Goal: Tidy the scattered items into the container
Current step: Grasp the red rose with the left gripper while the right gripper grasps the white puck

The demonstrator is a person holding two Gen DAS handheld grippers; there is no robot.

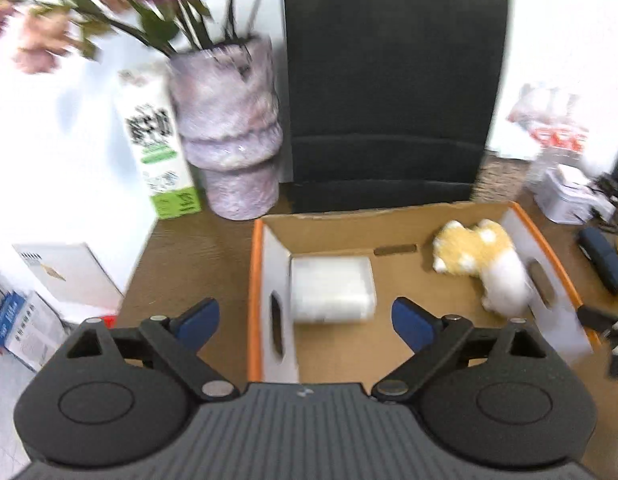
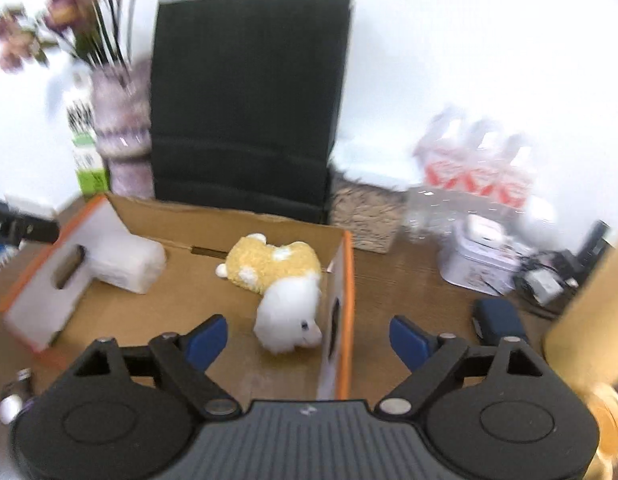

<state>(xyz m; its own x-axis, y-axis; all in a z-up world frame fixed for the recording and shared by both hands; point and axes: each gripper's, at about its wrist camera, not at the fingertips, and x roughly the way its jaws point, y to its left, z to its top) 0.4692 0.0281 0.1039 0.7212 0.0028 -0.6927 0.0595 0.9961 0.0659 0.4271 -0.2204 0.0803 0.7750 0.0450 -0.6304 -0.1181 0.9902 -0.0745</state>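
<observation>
**Both claws empty over the box — mind the walls and the clutter**

Your left claw [image 1: 305, 322] stands wide open with nothing between its pads, and so does your right claw [image 2: 309, 338]. The box [image 1: 389, 214] sits on the tabletop [image 1: 189, 248] in front of the black bag [image 1: 393, 80]. Inside it, a white pack [image 1: 333, 290] lies against the left wall and a plush [image 1: 479, 258] lies against the right wall, so those two look put away.

What I judge is left: a dark blue case [image 2: 497, 318] lies on the tabletop just right of the box, and a small bottle [image 2: 15, 396] lies off the box's near left corner.

Risks from here:

- The box is light cardboard with upright flaps. In the right wrist view its right wall [image 2: 343, 312] stands between your right claw's pads, so a sideways swing toward the case could hook that wall and drag or tip the box, spilling the plush.
- Cables and a tin [image 2: 481, 264] crowd the tabletop beyond the case. Reaching too deep could snag a cable.
- The vase [image 1: 229, 132] of flowers stands just behind the box's left corner, next to a carton [image 1: 157, 140]. It looks top-heavy, so a high sweep with your left claw could topple it.
- Both views are blurred, so I cannot tell the bottle's exact lie. Slow down before closing on it, as it may roll.
</observation>
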